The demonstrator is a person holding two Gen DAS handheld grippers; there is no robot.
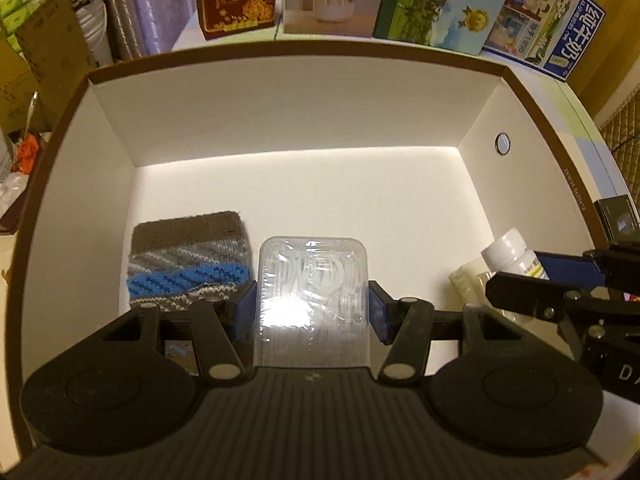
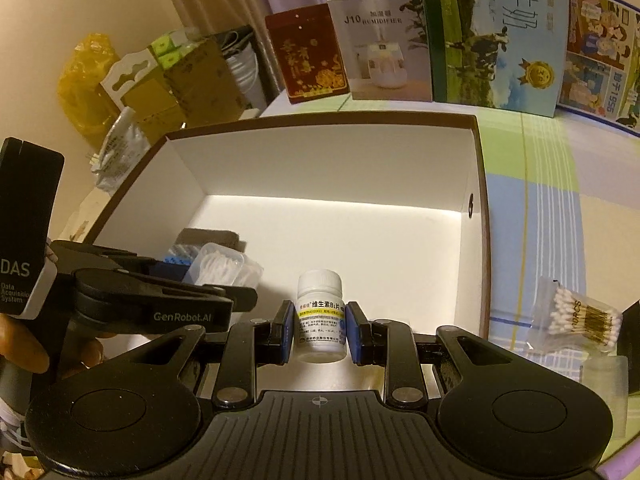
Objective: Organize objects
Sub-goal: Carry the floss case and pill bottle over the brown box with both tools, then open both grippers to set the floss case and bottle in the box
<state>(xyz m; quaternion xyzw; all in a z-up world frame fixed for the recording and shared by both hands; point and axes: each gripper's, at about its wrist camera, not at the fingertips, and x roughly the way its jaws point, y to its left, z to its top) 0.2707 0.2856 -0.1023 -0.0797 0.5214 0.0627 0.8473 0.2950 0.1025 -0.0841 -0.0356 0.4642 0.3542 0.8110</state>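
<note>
A brown-rimmed box with a white inside (image 1: 280,92) lies open before both grippers; it also shows in the right wrist view (image 2: 320,160). My left gripper (image 1: 312,300) is shut on a clear plastic box of floss picks (image 1: 312,280), held low inside the big box, next to a folded grey and blue knit cloth (image 1: 188,260). My right gripper (image 2: 318,326) is shut on a small white pill bottle (image 2: 320,316), upright at the box's near right side. The bottle also shows in the left wrist view (image 1: 510,258).
A bag of cotton swabs (image 2: 576,320) lies on the striped tablecloth right of the box. Printed cartons (image 2: 492,32) stand in a row behind the box. Cardboard boxes and bags (image 2: 160,80) are piled at the left.
</note>
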